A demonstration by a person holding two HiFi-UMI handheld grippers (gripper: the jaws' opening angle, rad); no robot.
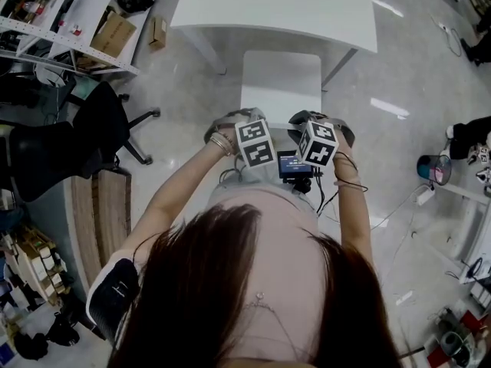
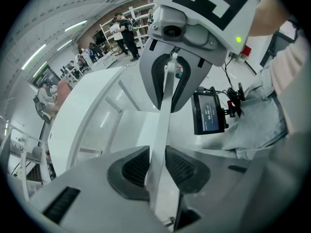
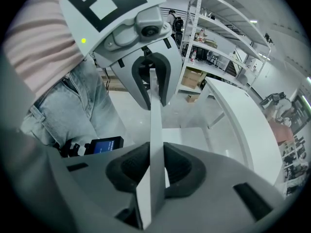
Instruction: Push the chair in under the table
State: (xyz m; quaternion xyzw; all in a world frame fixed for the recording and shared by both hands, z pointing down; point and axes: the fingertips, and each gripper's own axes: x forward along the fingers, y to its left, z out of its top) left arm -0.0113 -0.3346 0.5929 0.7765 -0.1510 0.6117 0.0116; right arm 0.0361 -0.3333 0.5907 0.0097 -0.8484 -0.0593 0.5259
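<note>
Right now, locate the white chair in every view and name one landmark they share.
Head view: chair upper centre, its seat just short of the white table.
Left gripper view: backrest edge-on up the middle, clamped in the left tongs.
Right gripper view: backrest edge-on up the middle, clamped in the right tongs.
Shared landmark: white table, left in the left gripper view, right in the right gripper view.

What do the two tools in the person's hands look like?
The left gripper and right gripper are pale grey shells, each with two dark ribbed pads. On top of each sits a white cube with black square markers. Black cables trail by the right wrist. The forearms are bare, with a bracelet on the left wrist.
</note>
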